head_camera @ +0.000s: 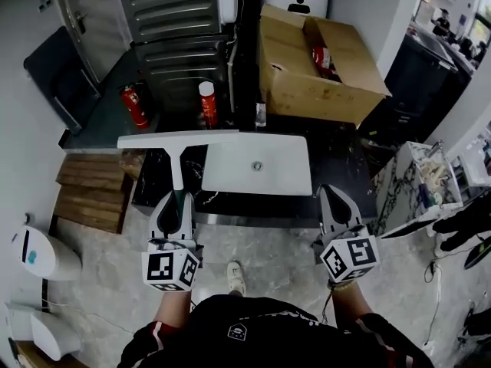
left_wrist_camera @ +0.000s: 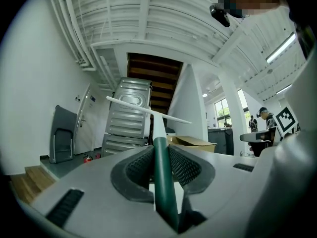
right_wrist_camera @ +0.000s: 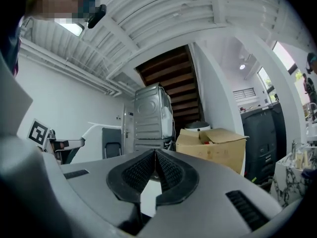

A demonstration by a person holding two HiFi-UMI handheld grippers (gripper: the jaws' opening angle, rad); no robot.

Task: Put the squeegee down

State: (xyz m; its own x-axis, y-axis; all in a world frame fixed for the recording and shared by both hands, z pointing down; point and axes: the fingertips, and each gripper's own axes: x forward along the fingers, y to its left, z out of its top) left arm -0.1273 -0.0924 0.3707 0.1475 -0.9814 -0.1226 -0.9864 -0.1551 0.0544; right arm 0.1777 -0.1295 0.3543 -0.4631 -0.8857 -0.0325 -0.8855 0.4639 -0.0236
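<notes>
The squeegee (head_camera: 178, 153) has a long white blade, a white neck and a dark green handle. My left gripper (head_camera: 179, 195) is shut on that green handle (left_wrist_camera: 162, 175), and the blade (left_wrist_camera: 147, 111) sticks out ahead of the jaws, crosswise. In the head view the blade hangs over the left end of the white sink (head_camera: 284, 176). My right gripper (head_camera: 331, 193) is level with the left one, at the sink's right front corner. Its jaws (right_wrist_camera: 155, 156) are shut with nothing between them.
The sink sits in a dark counter (head_camera: 349, 167). Behind it stand a red spray can (head_camera: 207, 103), a fire extinguisher (head_camera: 134, 106), a grey ribbed metal appliance (head_camera: 175, 29) and an open cardboard box (head_camera: 318, 64). Wooden steps (head_camera: 92, 190) lie at left and a cluttered white table (head_camera: 426, 179) stands at right.
</notes>
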